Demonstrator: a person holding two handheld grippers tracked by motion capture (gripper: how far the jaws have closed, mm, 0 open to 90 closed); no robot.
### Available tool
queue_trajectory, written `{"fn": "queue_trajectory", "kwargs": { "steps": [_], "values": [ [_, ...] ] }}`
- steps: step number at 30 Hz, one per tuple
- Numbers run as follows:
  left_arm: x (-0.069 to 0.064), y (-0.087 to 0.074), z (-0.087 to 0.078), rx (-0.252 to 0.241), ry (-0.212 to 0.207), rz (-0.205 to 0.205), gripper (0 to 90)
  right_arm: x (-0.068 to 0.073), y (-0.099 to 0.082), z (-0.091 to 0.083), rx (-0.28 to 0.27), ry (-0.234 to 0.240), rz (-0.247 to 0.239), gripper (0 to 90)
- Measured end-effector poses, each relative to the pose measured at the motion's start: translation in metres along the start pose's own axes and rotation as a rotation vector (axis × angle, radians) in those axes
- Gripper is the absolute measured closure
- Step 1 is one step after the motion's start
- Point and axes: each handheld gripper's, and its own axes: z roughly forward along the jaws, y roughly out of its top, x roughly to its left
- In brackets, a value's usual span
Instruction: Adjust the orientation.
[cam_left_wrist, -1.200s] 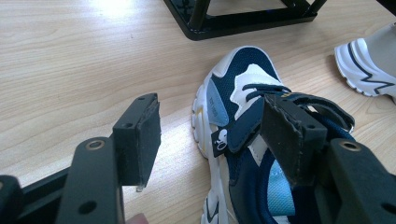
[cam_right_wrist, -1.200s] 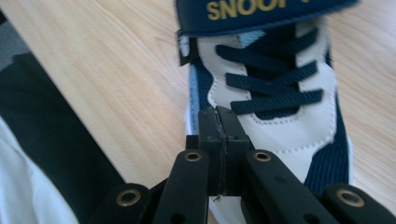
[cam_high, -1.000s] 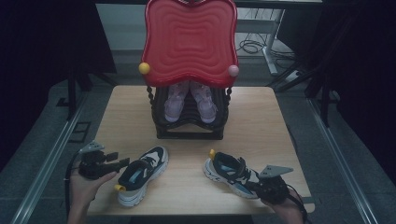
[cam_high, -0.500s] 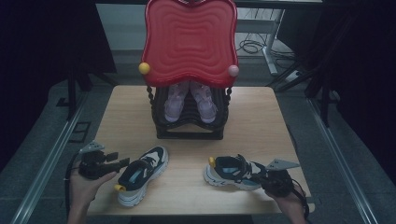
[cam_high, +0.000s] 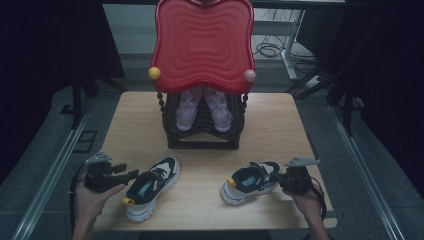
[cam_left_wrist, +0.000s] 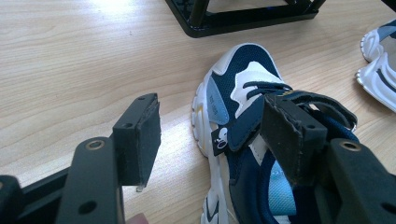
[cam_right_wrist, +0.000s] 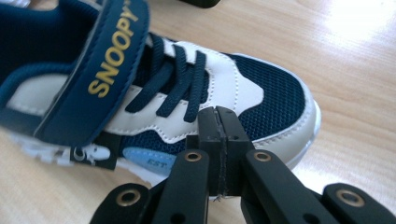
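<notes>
High view: your left gripper (cam_high: 131, 173) sits at the lower left of the frame, jaws open around the heel collar of the left shoe (cam_high: 149, 186), one pad inside the opening and the other apart outside. Your right gripper (cam_high: 276, 177), at the lower right, has its jaws closed on nothing, tips against the side of the right shoe (cam_high: 248, 181). Both shoes lie on the bench (cam_high: 280, 125), below the rack (cam_high: 202, 127).
</notes>
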Motion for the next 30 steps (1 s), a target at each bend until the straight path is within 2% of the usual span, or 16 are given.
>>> {"fn": "queue_trajectory", "kwargs": {
  "steps": [11,16,21,30],
  "values": [
    [0.002,-0.001,-0.001,-0.002,0.001,-0.006,38.5,-0.017,0.022,0.020,-0.009,0.016,0.015,89.5],
    [0.002,-0.001,-0.001,-0.002,0.000,-0.005,38.5,-0.020,0.030,0.028,-0.015,0.015,-0.015,89.5],
    [0.002,-0.001,-0.001,-0.003,0.001,-0.006,38.5,-0.019,0.035,0.035,-0.024,0.037,-0.025,89.6],
    [0.003,-0.001,-0.001,0.001,0.000,-0.006,38.5,-0.012,0.044,0.049,-0.034,0.115,-0.066,89.6]
  ]
}}
